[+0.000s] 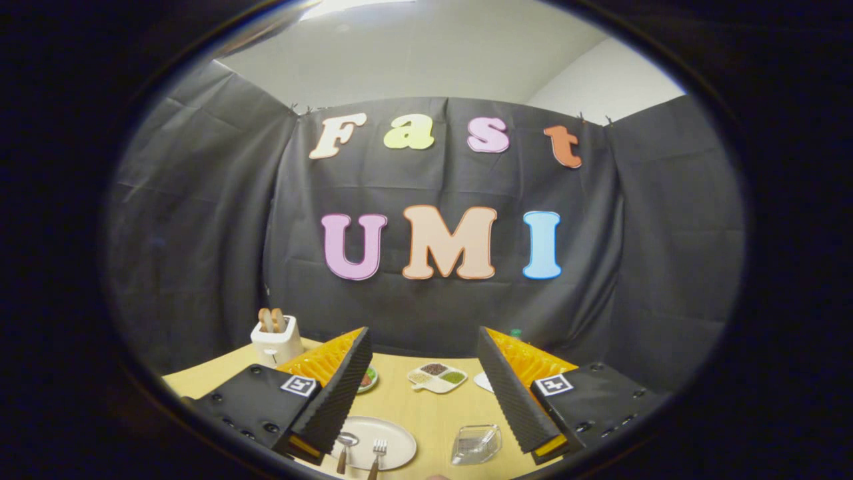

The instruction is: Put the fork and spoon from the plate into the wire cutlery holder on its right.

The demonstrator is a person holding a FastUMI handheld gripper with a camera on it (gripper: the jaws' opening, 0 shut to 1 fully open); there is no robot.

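Fork (378, 455) and spoon (346, 445) lie side by side on the white plate (394, 440), heads pointing away, handles free for pickup, low between the jaws toward the left one. Wire cutlery holder (476, 444) sits beside the plate on the wooden surface (433, 410). Gripper (424, 387) held high, jaws spread, nothing between them.

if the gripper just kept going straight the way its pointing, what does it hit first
Probably the black cloth wall. The gripper, fingers open, aims level above the table, so it would likely pass over the divided snack tray. Depth is hard to judge.
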